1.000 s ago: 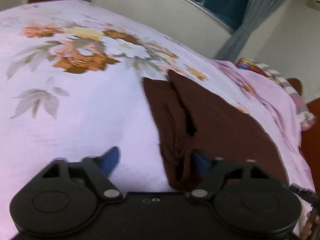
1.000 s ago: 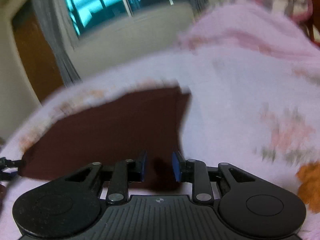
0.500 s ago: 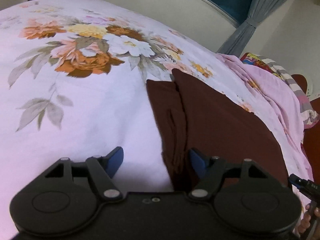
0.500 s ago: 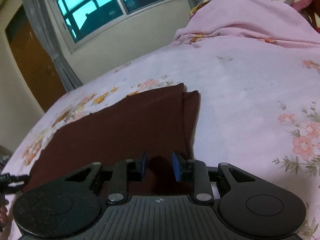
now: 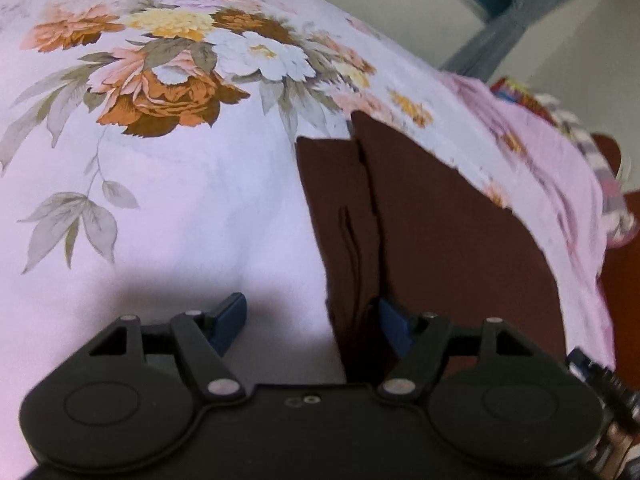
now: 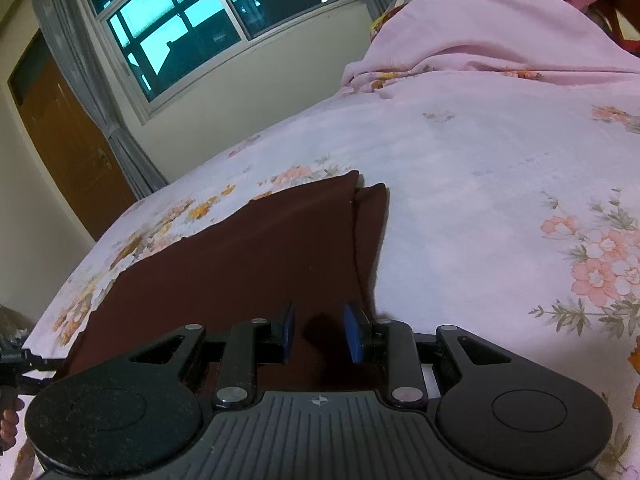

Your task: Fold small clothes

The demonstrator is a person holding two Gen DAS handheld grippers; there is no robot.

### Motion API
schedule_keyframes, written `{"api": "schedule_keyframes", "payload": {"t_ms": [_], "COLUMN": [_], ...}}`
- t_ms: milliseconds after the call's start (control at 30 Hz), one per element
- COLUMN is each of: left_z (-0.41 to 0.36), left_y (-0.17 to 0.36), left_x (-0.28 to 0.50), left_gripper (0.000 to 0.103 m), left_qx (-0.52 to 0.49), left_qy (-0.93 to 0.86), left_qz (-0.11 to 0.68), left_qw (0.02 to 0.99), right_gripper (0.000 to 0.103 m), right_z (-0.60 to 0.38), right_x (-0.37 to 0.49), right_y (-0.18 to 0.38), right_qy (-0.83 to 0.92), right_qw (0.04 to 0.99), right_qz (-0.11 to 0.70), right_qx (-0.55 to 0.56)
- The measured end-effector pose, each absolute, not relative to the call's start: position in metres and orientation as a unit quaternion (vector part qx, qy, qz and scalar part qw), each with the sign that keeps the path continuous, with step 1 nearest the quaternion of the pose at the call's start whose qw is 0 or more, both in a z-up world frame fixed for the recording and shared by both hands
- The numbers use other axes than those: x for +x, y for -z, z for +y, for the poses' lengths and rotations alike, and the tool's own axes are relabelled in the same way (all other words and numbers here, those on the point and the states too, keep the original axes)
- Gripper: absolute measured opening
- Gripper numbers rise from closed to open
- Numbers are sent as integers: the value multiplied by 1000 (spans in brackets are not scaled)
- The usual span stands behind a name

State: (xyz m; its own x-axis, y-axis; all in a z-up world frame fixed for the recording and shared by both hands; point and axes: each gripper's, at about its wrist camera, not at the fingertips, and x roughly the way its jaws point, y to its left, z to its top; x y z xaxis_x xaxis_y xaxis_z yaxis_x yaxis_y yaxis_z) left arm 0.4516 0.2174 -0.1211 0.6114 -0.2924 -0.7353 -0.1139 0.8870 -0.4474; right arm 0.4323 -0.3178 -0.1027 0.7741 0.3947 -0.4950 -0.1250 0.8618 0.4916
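A dark brown garment [image 5: 440,240] is laid flat on the bed [image 5: 180,220], spread over the pale floral sheet, w/ a narrower strip of it doubled over along one side. A thin dark seam or gap is seen between that strip and the main panel. It is prob. spread out this way so that edges can be lined up before the next fold; how many folds are already done can't be judged w/ certainty.

The left tongs [image 5: 312,324] are held wide, angled down at the near end of the folded strip. One blue pad [image 5: 230,320] is over bare sheet, the other [image 5: 394,326] sits at the inner edge of the strip, so the strip's end is straddled but not pinched. This reads as a setup for taking that edge, or a release just made; which one can't be told from here.

The right tongs [image 6: 318,332] are set narrow, w/ a clear gap left between the pads. They are poised low over the near edge of the brown cloth at its other corner, by the doubled strip. No fabric is seen drawn up between the pads, so nothing appears gripped. The placement at a corner looks meant to match the left side, so both ends can be lifted evenly.

A bunched pink blanket [image 6: 500,40] is kept well apart at the head of the bed.
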Motion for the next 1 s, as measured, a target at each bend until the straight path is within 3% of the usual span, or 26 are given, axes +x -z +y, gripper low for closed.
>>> {"api": "schedule_keyframes", "payload": {"t_ms": [167,200,233,400,533,667,733,767,900,1000], "left_z": [177,174,173,199,208,216,230,237,247,248], "left_y": [112,110,106,84,95,128,143,147,160,167], "left_x": [446,441,435,424,452,491,500,503,514,522], "left_gripper": [79,78,64,62,87,80,82,89,89,78], "left_qx": [-35,-7,9,-119,-274,-260,-301,-322,-356,-357], "left_qy": [33,21,9,4,92,67,85,107,211,257], "left_qz": [474,470,457,370,337,379,366,360,331,318], "left_qw": [879,882,889,922,896,885,876,869,848,840], "right_gripper": [27,27,27,27,27,27,27,27,27,27], "right_z": [-322,-325,-328,-344,-347,-350,-354,-356,-365,-372], "right_x": [428,426,424,417,419,418,415,414,410,407], "right_y": [101,100,98,89,89,94,98,102,117,123], "right_qy": [-138,-138,-138,-133,-131,-128,-125,-124,-114,-107], "right_qw": [915,916,917,922,919,918,918,918,913,909], "right_qz": [303,302,299,277,280,285,288,289,297,295], "right_qx": [226,226,226,235,245,243,243,243,254,273]}}
